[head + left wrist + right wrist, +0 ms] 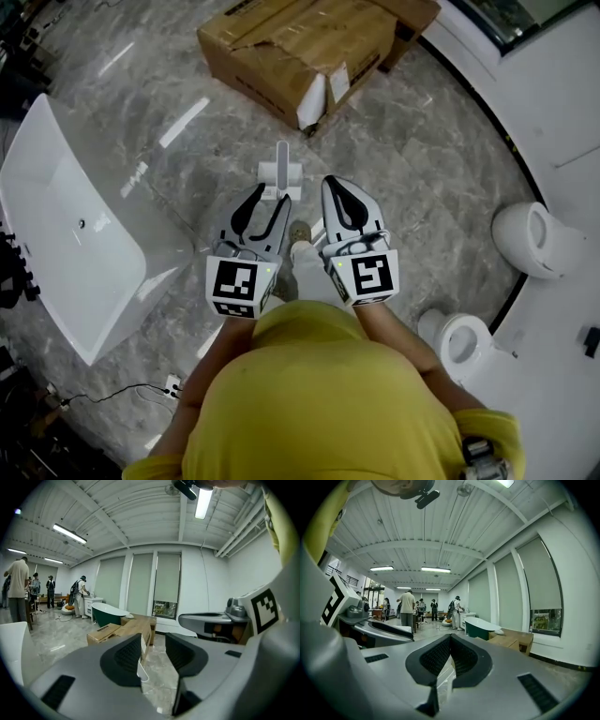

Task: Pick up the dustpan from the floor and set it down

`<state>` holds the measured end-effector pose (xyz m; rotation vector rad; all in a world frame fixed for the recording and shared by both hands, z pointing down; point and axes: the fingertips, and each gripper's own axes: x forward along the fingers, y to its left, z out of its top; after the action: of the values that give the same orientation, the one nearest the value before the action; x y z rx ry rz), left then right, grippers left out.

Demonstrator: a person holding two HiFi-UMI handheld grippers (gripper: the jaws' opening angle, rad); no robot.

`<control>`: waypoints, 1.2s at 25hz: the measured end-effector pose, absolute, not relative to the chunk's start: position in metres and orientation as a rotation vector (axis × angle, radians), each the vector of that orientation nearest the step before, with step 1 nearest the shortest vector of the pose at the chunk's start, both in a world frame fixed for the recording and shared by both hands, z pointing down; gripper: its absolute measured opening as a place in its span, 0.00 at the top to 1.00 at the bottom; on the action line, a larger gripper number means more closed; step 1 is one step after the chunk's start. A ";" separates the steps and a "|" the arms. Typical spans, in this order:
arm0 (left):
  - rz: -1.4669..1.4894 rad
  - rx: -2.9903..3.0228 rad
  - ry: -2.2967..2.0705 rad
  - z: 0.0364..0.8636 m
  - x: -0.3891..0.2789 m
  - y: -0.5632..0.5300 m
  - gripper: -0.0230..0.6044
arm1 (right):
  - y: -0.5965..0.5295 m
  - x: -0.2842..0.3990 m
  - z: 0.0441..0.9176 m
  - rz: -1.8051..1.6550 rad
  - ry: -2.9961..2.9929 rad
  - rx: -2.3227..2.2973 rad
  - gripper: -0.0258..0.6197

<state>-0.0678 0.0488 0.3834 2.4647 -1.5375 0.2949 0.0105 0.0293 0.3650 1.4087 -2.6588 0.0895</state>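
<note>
**Head view.** The dustpan (281,173) sits on the grey marble floor (422,159), at 12 o'clock from the two grippers and just beyond the left gripper's tips. Contact cannot be determined. The dustpan is white: a broad pan section with a narrow handle extending toward 12 o'clock. The left gripper (272,195) has its jaws apart. The right gripper (335,184) is at 3 o'clock from it, with its jaws drawn in to one point. A torn cardboard box (300,47) lies at 12 o'clock, a white bathtub (66,225) at 9 o'clock and two white toilets (530,239) at 3 to 4 o'clock. Only this view shows the whole dustpan, the white bathtub and the toilets.

**Left gripper view.** The left gripper (153,641) is partly open and holds nothing; neither pad presses on anything. A white curved edge (143,671) shows low in the gap, too little of it to identify. The right gripper (211,620) appears at 3 o'clock. This view adds the room: a dark green bathtub (105,613), the box (117,630) and several people (18,588) at 9 o'clock.

**Right gripper view.** The right gripper (450,638) is closed, its tips meeting, with nothing seen gripped. The dustpan cannot be identified here. People (408,606) stand at 11 o'clock.
</note>
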 end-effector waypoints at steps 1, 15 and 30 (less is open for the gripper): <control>0.309 2.448 -1.534 0.390 -0.067 0.038 0.70 | 0.019 0.010 0.369 0.089 -2.659 1.391 0.94; 0.588 2.193 -1.491 0.487 -0.060 -0.043 0.66 | -0.075 0.012 0.442 0.140 -2.624 1.127 0.94; 0.775 1.983 -1.353 0.570 -0.056 -0.051 0.53 | -0.083 0.013 0.477 0.207 -2.578 1.041 0.94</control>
<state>-0.0559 -0.0510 0.5698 1.9826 -1.3532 0.7750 0.0126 -0.0827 0.4767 1.0413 -2.5778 0.2072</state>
